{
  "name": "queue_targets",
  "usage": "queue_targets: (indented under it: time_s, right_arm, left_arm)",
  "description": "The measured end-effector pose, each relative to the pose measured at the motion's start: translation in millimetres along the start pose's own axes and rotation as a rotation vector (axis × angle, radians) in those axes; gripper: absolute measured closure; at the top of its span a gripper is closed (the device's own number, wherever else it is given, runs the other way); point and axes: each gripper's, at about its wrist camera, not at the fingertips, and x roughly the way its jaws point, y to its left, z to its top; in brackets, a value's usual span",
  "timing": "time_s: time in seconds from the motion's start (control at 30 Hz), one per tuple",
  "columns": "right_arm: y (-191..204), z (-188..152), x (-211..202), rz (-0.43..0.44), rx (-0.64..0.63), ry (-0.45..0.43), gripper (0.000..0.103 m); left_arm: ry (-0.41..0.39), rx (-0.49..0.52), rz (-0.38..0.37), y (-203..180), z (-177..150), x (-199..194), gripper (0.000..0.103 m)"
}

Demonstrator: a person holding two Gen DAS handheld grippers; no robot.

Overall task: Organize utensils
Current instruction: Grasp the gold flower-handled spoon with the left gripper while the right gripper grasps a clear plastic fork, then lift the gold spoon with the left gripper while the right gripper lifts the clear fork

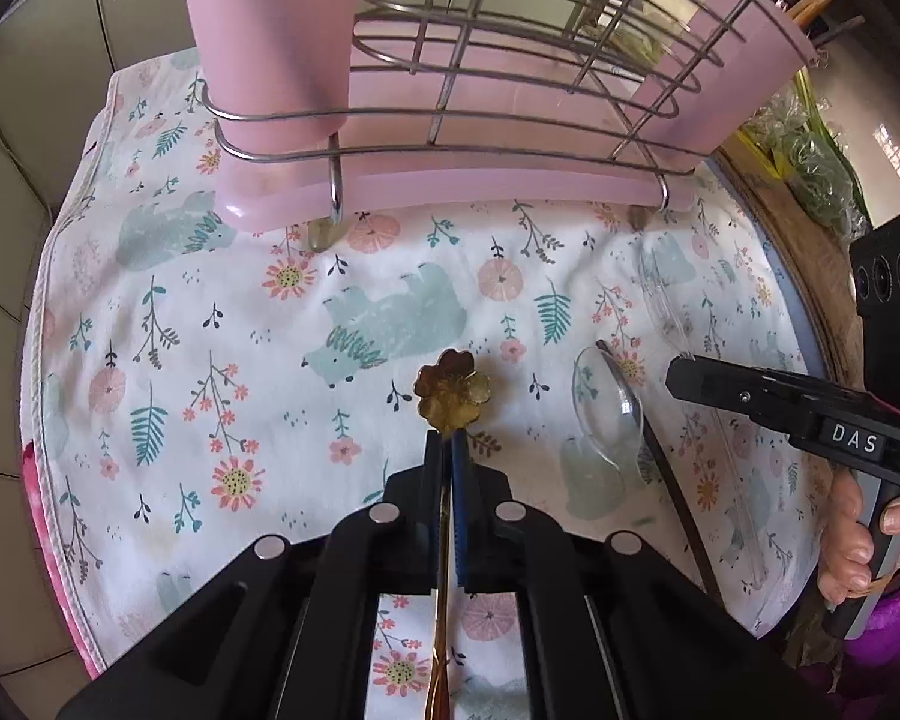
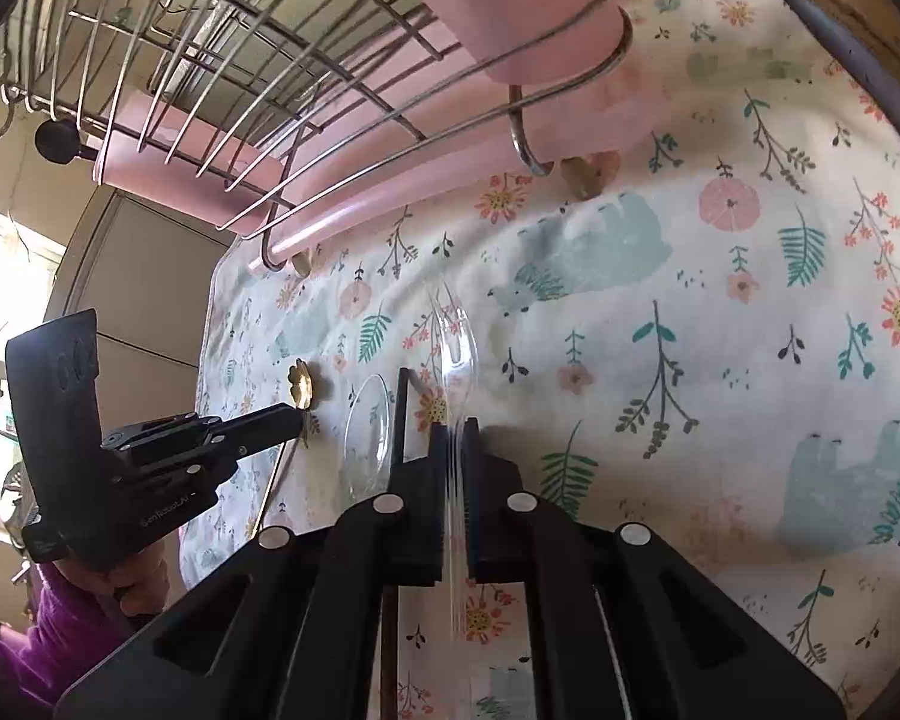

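A floral cloth (image 1: 222, 324) covers the worktop, with a pink wire-caged utensil rack (image 1: 450, 120) standing at its far edge. The left tongs (image 1: 447, 450) are clamped on a gold flower-bowled spoon (image 1: 452, 389). The right tongs (image 2: 455, 438) pinch a clear plastic fork (image 2: 453, 336). A clear plastic spoon (image 1: 609, 408) lies between them on the cloth.

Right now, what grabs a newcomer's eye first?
Each claw is shut on a utensil: the left claw pinches a gold flower-bowled spoon, the right claw a clear plastic fork. Behind them on the floral cloth stands a wire rack with pink cups.
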Motion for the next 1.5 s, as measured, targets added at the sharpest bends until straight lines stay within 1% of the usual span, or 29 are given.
queue_targets:
  time_s: [0.07, 0.17, 0.27, 0.4, 0.5, 0.6, 0.7, 0.93, 1.1, 1.27, 1.43, 1.5]
  right_arm:
    - [5, -3, -9, 0.003, -0.02, -0.042, 0.098]
    - [14, -4, -29, 0.003, -0.052, -0.13, 0.098]
    - [26, -7, -53, 0.002, -0.093, -0.229, 0.098]
    - [43, -11, -81, -0.01, -0.156, -0.345, 0.098]
    - [54, -13, -101, -0.014, -0.185, -0.425, 0.098]
    - [66, -14, -120, -0.015, -0.213, -0.508, 0.098]
    - [76, -11, -140, -0.026, -0.244, -0.593, 0.098]
    - [96, 15, -193, -0.036, -0.283, -0.809, 0.098]
    - [105, 43, -212, -0.062, -0.319, -0.938, 0.098]
    - [110, 72, -211, -0.081, -0.36, -1.031, 0.098]
    - [109, 97, -193, -0.102, -0.374, -1.077, 0.098]
    - [109, 104, -185, -0.116, -0.382, -1.087, 0.098]
  left_arm:
    - [-0.053, -0.013, -0.022, 0, -3, -13, 0.101]
    - [-0.142, -0.032, -0.044, 3, -6, -39, 0.101]
    - [-0.261, -0.042, -0.078, 4, -10, -71, 0.101]
    - [-0.433, -0.034, -0.096, 1, -18, -117, 0.101]
    - [-0.539, -0.051, -0.106, -1, -20, -145, 0.101]
    - [-0.63, -0.068, -0.113, -1, -19, -170, 0.101]
    - [-0.706, -0.09, -0.119, 2, -10, -194, 0.101]
    - [-0.853, -0.124, -0.13, 9, 22, -237, 0.101]
    - [-0.939, -0.14, -0.108, 14, 47, -254, 0.101]
    - [-1.003, -0.142, -0.067, 20, 73, -256, 0.101]
    - [-1.054, -0.092, 0.006, 16, 92, -245, 0.101]
    - [-1.066, -0.096, 0.014, 19, 96, -240, 0.101]
